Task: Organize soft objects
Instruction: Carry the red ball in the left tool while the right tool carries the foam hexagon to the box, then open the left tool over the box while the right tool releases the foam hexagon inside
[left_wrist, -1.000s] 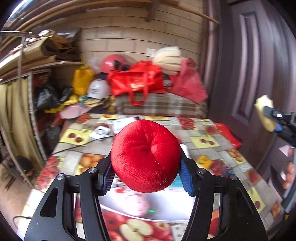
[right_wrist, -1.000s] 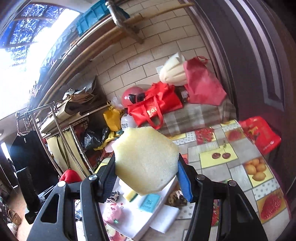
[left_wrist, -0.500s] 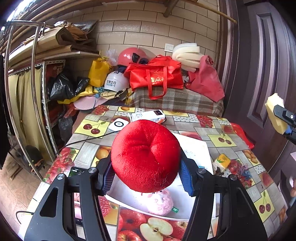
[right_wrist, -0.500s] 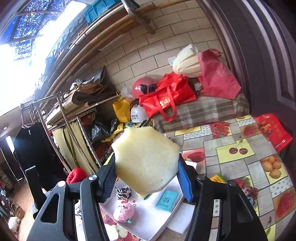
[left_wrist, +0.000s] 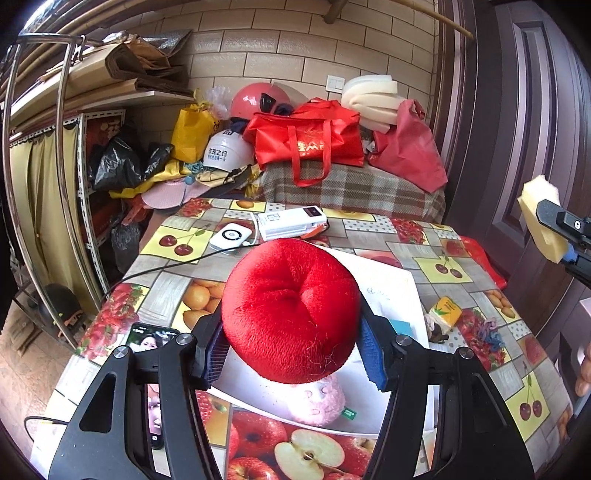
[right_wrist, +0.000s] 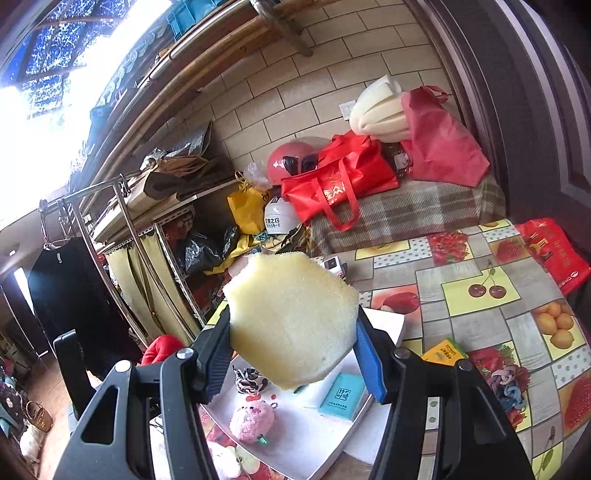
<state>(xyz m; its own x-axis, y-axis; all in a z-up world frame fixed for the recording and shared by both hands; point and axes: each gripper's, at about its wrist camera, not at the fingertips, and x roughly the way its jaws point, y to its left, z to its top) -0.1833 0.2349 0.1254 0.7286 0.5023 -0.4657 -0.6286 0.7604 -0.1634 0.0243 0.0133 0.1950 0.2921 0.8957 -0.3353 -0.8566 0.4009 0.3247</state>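
Cluttered storeroom; fruit-print surface (left_wrist: 236, 280) is carrying a white tray (right_wrist: 332, 439), already holding a pink plush (right_wrist: 253, 421), a teal pack (right_wrist: 341, 397) and a striped scrap (right_wrist: 249, 380). Left gripper (left_wrist: 291, 350) is clamping a red plush (left_wrist: 291, 310) above the tray; right gripper (right_wrist: 291, 354) is pinching a yellow sponge (right_wrist: 291, 317), also over it. Risks, judged: either piece landing on the pink plush and rolling off; a phone (left_wrist: 151, 339) and cable (left_wrist: 177, 262) lying just beside the tray.
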